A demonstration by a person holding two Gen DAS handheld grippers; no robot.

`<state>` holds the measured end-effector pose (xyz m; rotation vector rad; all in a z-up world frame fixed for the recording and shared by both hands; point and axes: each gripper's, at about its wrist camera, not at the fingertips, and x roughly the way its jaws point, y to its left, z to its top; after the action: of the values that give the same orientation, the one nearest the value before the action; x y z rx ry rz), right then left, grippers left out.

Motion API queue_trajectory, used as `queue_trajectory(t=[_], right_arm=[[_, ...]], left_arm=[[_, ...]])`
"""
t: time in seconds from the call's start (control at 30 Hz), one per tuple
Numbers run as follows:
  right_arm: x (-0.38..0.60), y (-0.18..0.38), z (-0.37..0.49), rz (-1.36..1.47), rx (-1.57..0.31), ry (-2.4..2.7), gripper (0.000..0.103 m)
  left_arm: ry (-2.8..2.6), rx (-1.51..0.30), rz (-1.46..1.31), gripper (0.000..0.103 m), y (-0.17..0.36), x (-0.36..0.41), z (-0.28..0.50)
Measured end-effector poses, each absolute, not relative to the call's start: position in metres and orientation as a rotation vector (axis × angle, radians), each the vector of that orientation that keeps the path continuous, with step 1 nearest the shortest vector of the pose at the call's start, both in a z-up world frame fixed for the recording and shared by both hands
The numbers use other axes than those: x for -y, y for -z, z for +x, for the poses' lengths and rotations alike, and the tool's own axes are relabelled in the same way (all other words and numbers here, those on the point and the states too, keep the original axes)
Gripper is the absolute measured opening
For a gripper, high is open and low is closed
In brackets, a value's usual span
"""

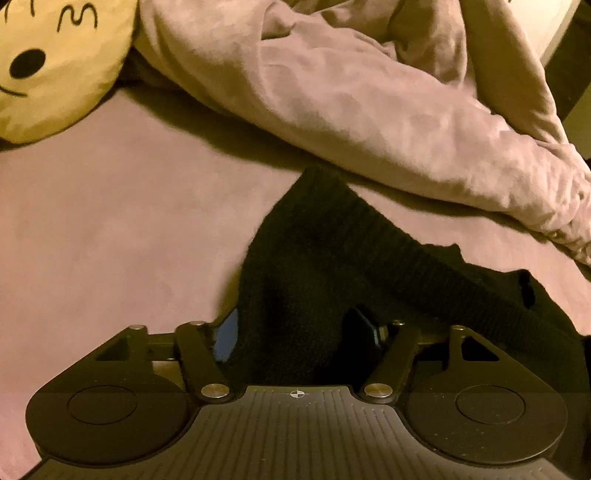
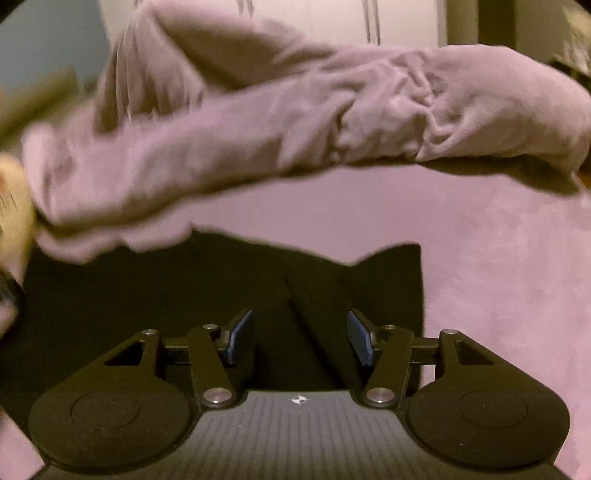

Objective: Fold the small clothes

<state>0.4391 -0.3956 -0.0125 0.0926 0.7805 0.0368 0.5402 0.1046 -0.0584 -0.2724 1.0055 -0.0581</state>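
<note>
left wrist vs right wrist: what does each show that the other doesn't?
Left wrist only: a yellow cushion with a drawn face, and black fabric bunched between the left gripper fingers, hiding most of them.

Right wrist only: the right gripper open, both blue-padded fingers clear, and pale cupboard doors behind.

Both: the black garment on the pink sheet, crumpled pink duvet beyond.

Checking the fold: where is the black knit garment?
The black knit garment lies on the pink bedsheet, between both open grippers' fingers, below the rumpled pink blanket.
</note>
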Motion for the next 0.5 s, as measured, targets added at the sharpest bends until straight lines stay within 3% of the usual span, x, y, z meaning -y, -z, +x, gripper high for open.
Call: queue_trajectory(t=[0.03,0.07,0.1,0.17,0.33,0.5], right_arm=[[0.392,0.017,0.443,0.062,-0.796,-0.019,0.052],[0.391,0.020,0.447,0.051,-0.804,-0.001,0.041],[0.392,0.021,0.449,0.066,-0.802,0.005,0.023],[0.395,0.023,0.455,0.104,-0.795,0.024,0.010],[0.391,0.013,0.458,0.043,-0.728,0.105,0.007],[0.401,-0.010,0.466,0.030,-0.636,0.163,0.007]], left_arm=[[0.054,-1.009,-0.287,0.062,0.060,-0.106,0.540],[0.048,-1.012,-0.310,0.060,0.061,-0.108,0.541],[0.046,-1.016,-0.333,0.055,0.062,-0.108,0.542],[0.038,-1.018,-0.360,0.048,0.063,-0.111,0.543],[0.023,-0.972,-0.387,0.024,0.056,-0.117,0.539],[-0.020,-0.891,-0.489,0.021,0.044,-0.131,0.537]])
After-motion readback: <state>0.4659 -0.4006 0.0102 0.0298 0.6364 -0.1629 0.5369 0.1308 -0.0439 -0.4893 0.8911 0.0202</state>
